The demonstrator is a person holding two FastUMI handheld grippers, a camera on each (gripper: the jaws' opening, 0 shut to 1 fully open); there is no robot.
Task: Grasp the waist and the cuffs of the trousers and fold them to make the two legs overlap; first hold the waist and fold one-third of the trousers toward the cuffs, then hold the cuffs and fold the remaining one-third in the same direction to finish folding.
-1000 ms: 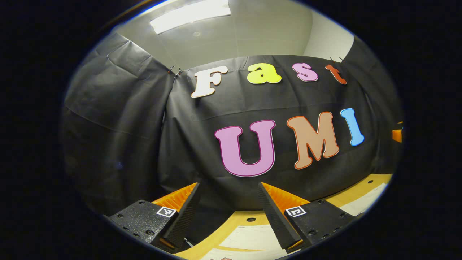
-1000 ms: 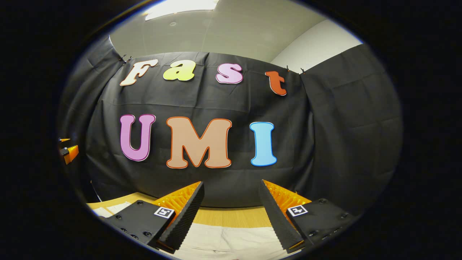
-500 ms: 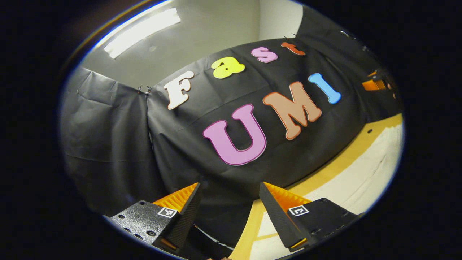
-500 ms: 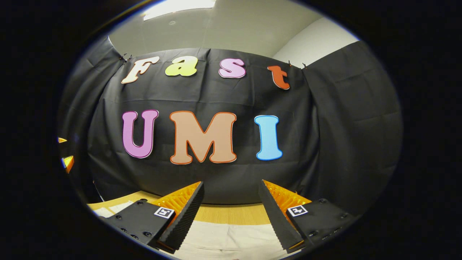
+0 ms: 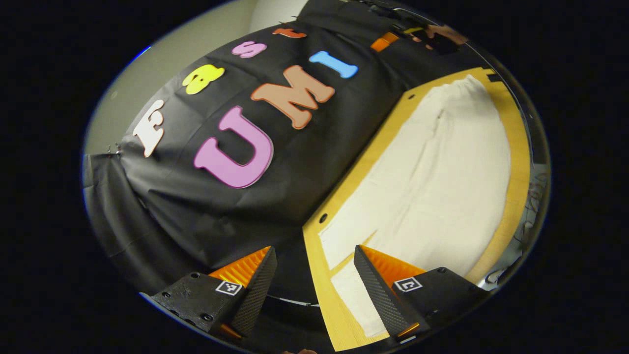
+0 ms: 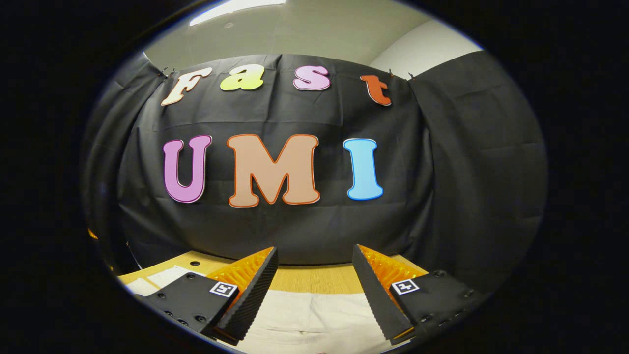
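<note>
In the left gripper view my left tool [image 5: 314,280] is tilted hard to one side, its fingers spread wide with nothing between them, poised over the near end of the table [image 5: 330,305]. The trousers [image 5: 432,187] lie flat and pale along the table, running away from me toward the far end; a slit of bare wood between two strips of cloth just ahead of my fingers tells me these are the two legs, so I judge the cuffs are at my end and the waist at the far end, though I cannot make out a waistband. Far off at the top of this view I see the other tool [image 5: 388,40] with a hand behind it. To start well, I should level this tool, come down low on one cuff's outer edge and pinch only that leg's layers, not the wood. In the right gripper view my right tool [image 6: 314,280] also stands wide apart and empty, held level and above the cloth, with the trousers [image 6: 314,314] spread just below the fingers and the table [image 6: 314,285] edge beyond them. It should drop to the matching edge at the waist so both ends lift together and the legs overlap squarely.
</note>
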